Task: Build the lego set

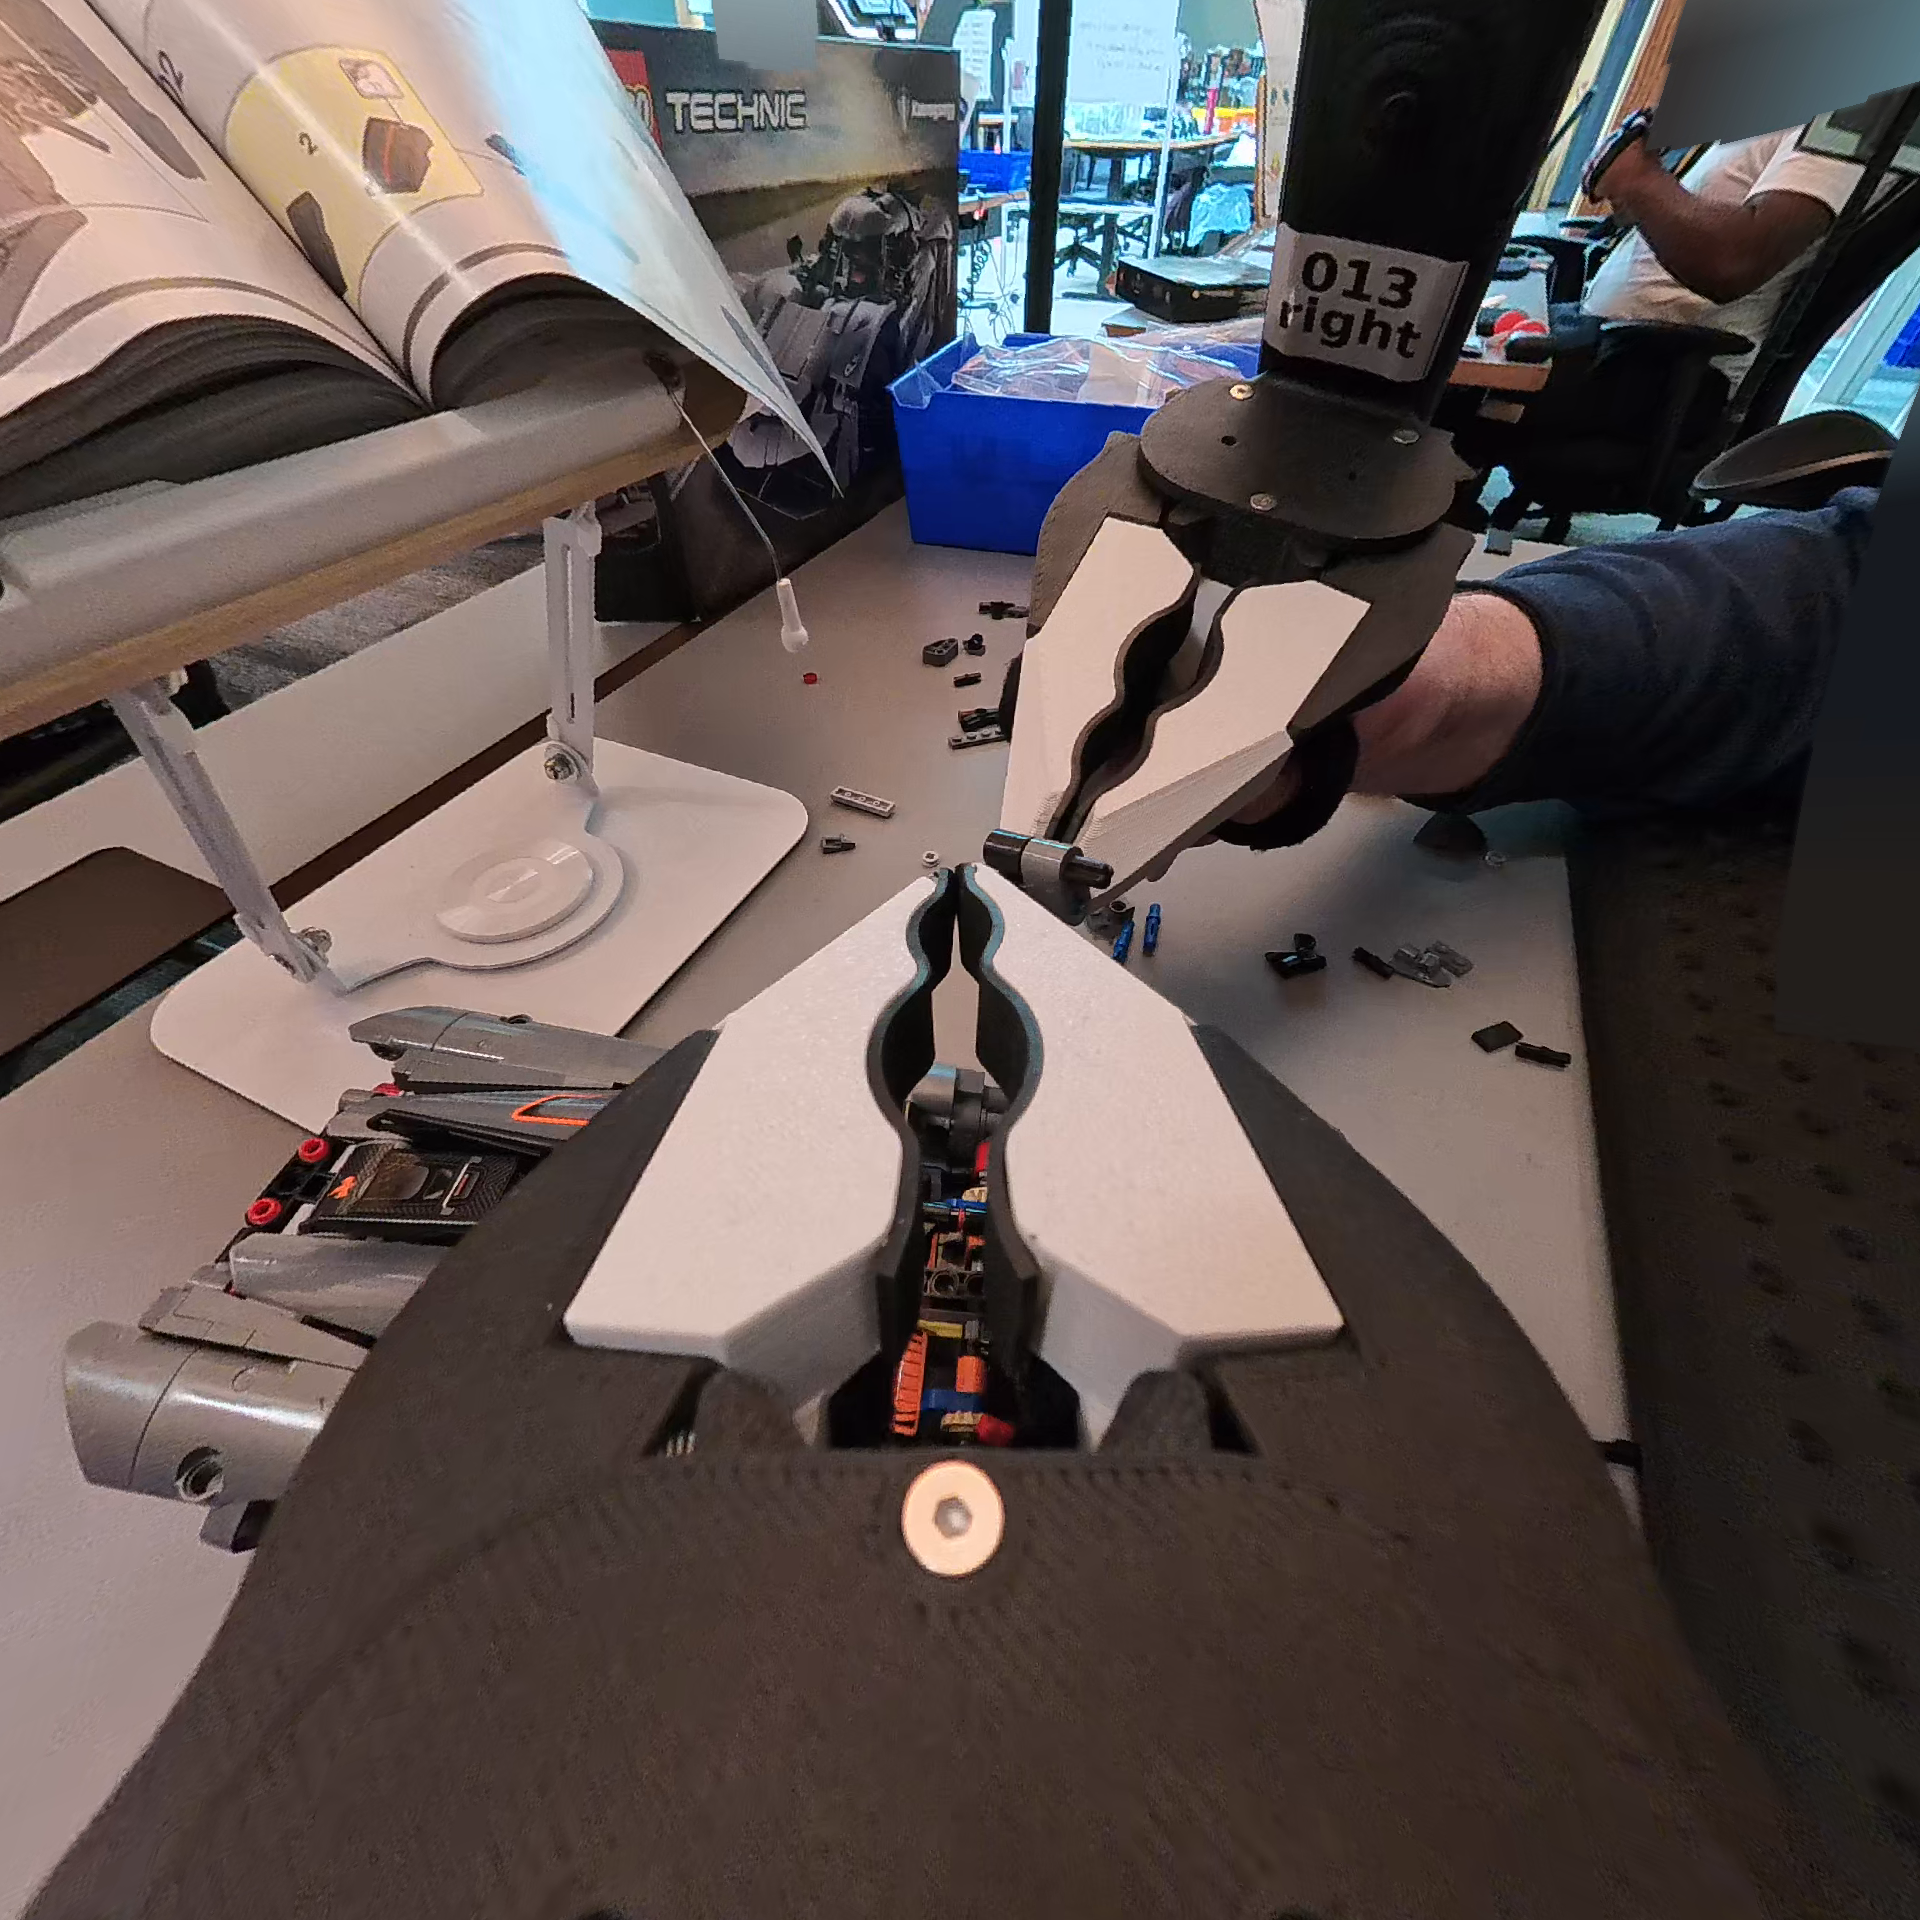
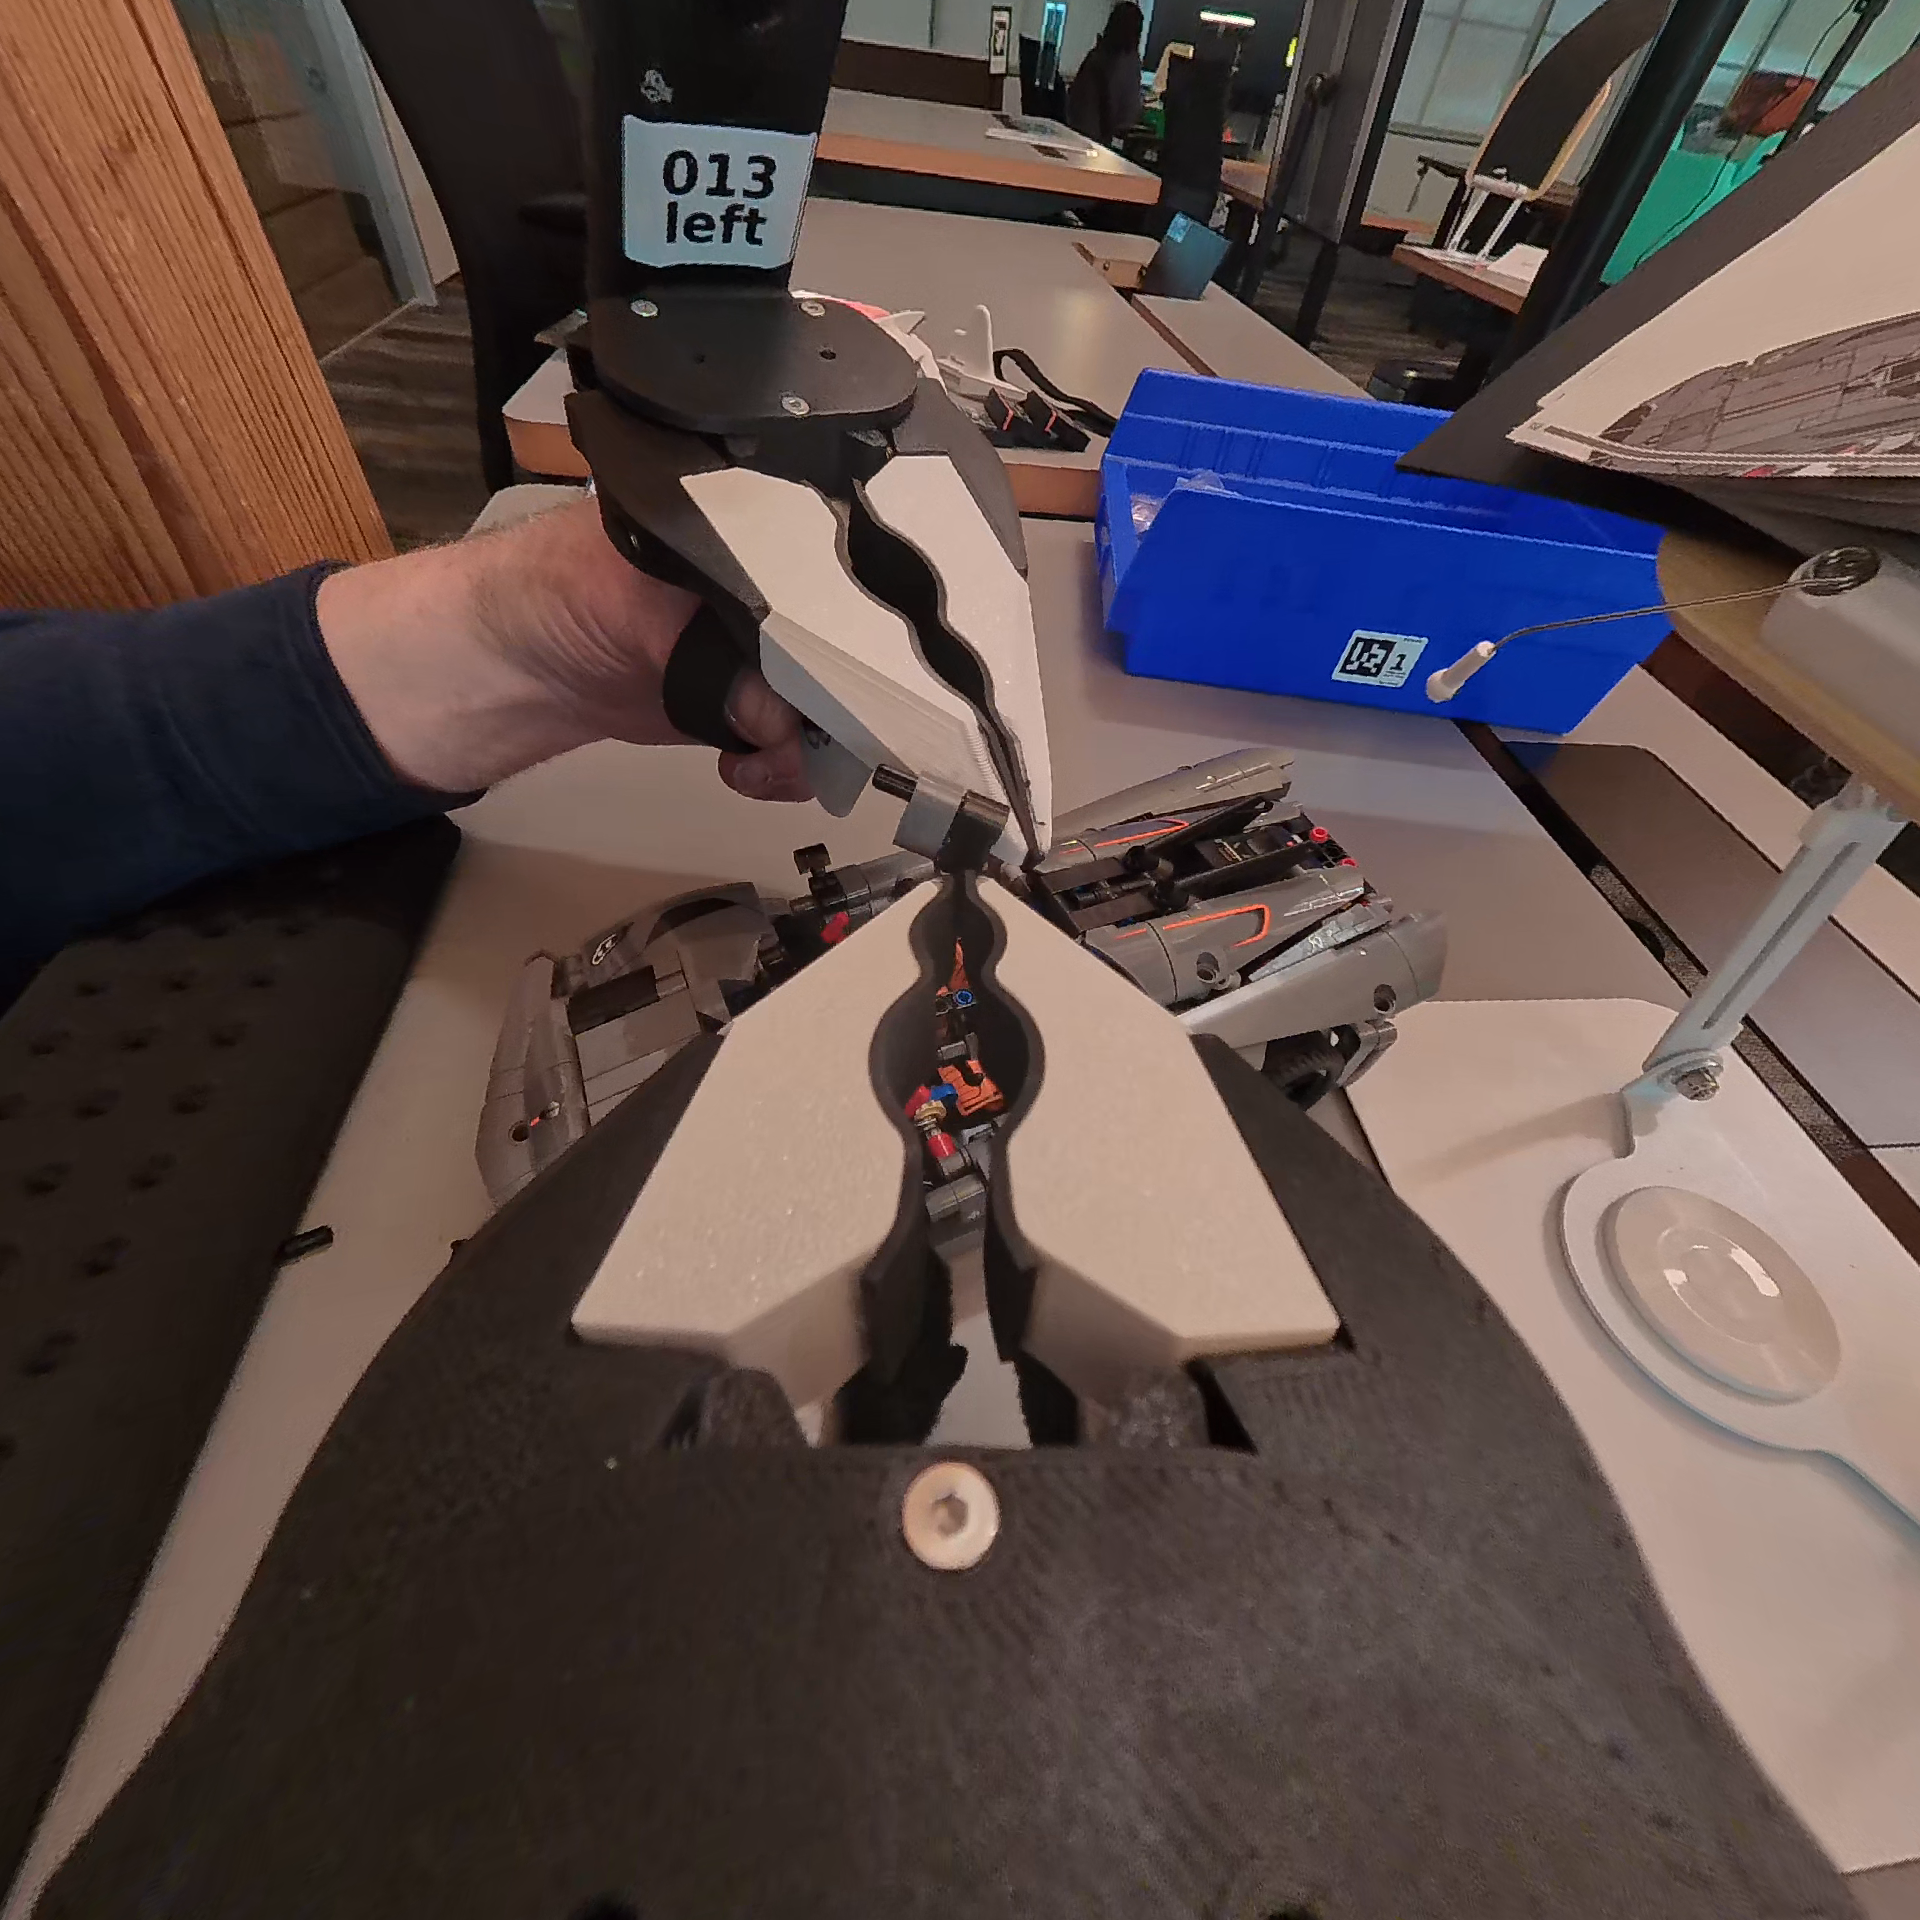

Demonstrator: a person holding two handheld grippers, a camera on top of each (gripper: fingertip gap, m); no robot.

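Observation:
A partly built grey Lego jet with orange trim [image 1: 416, 1174] lies on the table under both grippers; it also shows in the right wrist view [image 2: 1226, 914]. My right gripper [image 2: 961, 881] is shut on a small grey connector with a black axle [image 2: 940, 816], held above the jet. In the left wrist view the right gripper [image 1: 1065, 826] holds that piece [image 1: 1039, 857] just right of my left gripper [image 1: 956, 878]. The left gripper is shut, with nothing visible between its tips. In the right wrist view the left gripper's tips [image 2: 1023, 847] sit beside the held piece.
An open instruction booklet [image 1: 260, 260] rests on a white stand [image 1: 644, 831] at the left. A blue bin [image 1: 997, 457] and the set's box [image 1: 810, 260] stand behind. Loose small pieces [image 1: 1143, 925] lie on the table. A black mat [image 1: 1766, 1143] lies at the right. Less than 4 cm separates the two grippers' tips.

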